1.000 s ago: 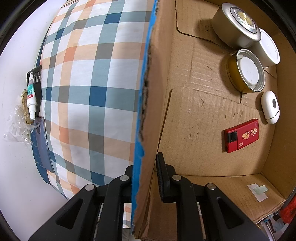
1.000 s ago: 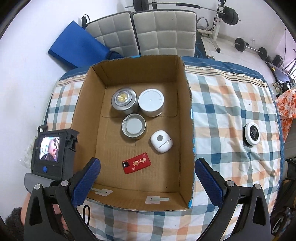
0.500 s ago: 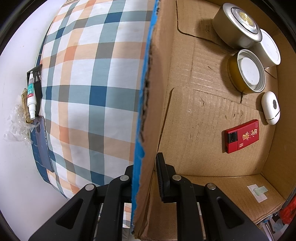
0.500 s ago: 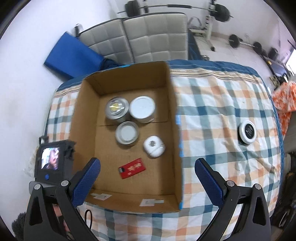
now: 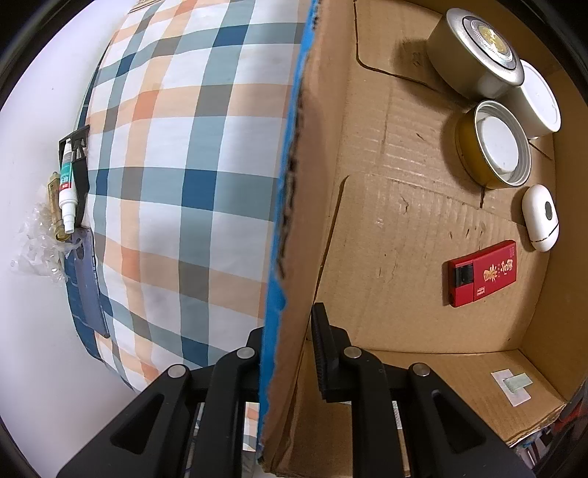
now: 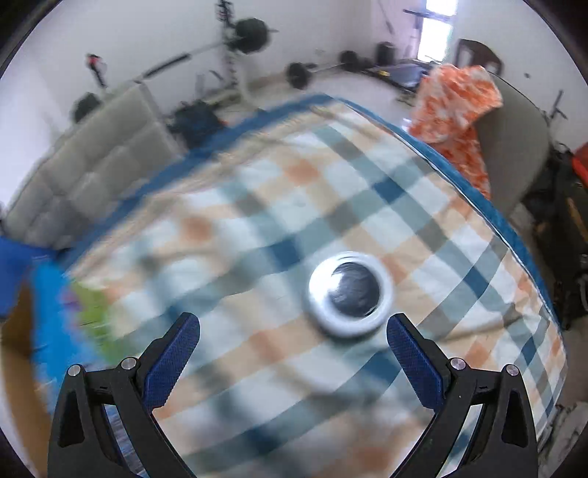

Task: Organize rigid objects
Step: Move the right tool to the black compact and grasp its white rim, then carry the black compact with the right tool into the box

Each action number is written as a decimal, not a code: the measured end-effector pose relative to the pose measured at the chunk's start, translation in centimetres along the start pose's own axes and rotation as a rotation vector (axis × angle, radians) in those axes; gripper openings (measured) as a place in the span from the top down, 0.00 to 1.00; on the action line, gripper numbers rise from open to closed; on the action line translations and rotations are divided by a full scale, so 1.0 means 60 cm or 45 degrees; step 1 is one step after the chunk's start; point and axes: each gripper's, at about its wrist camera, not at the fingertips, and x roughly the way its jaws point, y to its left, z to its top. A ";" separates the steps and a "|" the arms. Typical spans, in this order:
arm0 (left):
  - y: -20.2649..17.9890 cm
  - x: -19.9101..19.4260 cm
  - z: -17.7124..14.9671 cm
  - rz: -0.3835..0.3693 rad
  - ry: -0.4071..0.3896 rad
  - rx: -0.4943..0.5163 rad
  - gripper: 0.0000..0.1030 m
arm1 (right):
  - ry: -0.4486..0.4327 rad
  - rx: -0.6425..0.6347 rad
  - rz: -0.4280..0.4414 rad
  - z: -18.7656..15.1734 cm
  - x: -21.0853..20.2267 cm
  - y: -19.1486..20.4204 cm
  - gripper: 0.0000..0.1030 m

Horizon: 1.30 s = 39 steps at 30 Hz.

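A home room used as a gym: barbell (image 6: 205, 49) and weight plates (image 6: 297, 73) by the wall, grey padded sofa (image 6: 92, 161), checked bedcover (image 6: 330, 220).

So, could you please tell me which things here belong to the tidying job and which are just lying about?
Part of the job:
- brown cardboard box, wall clamped by left gripper
- silver round tin, white round tin, gold tin, white oval case, red flat box, all inside
- round white-rimmed disc ahead of open right gripper

Lying about:
- white tube
- orange cloth
- barbells
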 end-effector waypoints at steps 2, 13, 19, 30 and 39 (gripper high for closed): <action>-0.001 0.000 0.000 0.010 0.000 -0.001 0.87 | 0.062 0.060 -0.036 0.014 0.047 -0.023 0.00; -0.004 0.000 0.004 0.018 0.006 -0.011 0.87 | 0.231 0.077 -0.093 0.037 0.147 -0.043 0.25; -0.006 0.000 0.005 0.020 0.004 -0.009 0.87 | 0.331 -0.206 0.045 -0.019 0.118 0.022 0.25; -0.013 -0.003 0.005 0.028 -0.004 0.011 0.86 | 0.563 -0.266 0.167 -0.061 0.109 0.052 0.12; -0.017 -0.005 0.005 0.033 -0.006 0.031 0.86 | 0.554 -0.412 0.055 -0.081 0.119 0.077 0.25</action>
